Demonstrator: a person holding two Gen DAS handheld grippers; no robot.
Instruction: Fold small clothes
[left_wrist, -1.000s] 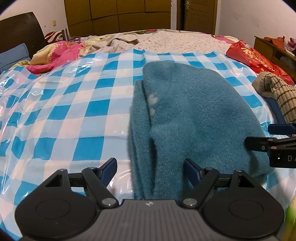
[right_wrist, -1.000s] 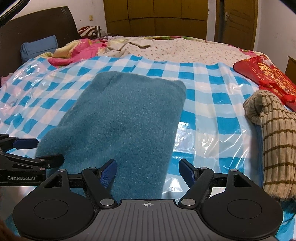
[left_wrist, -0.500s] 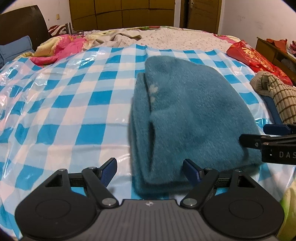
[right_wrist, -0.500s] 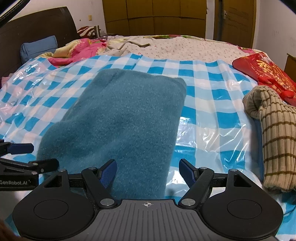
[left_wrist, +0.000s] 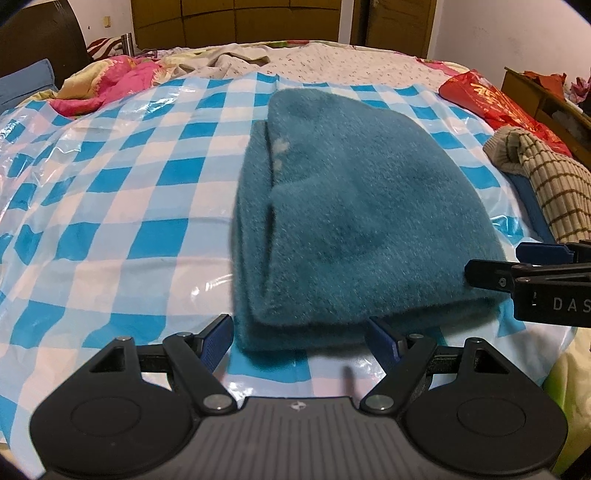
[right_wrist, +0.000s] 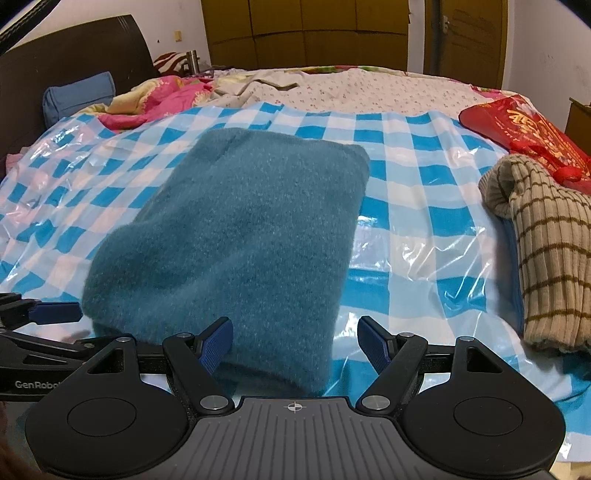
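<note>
Both grippers, the left (left_wrist: 299, 338) and the right (right_wrist: 295, 341), hang with jaws spread wide and empty at the near edge of the folded teal garment (left_wrist: 354, 229). It lies on the blue-checked sheet (left_wrist: 122, 206). Beyond to the right lie a striped sweater (right_wrist: 546, 258) and a red bag (right_wrist: 532, 133).

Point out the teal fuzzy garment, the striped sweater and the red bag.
teal fuzzy garment (right_wrist: 240, 236), right wrist view, middle of its top layer.
striped sweater (right_wrist: 546, 251), right wrist view, ribbed body near the right edge.
red bag (left_wrist: 495, 107), left wrist view, its printed face.
</note>
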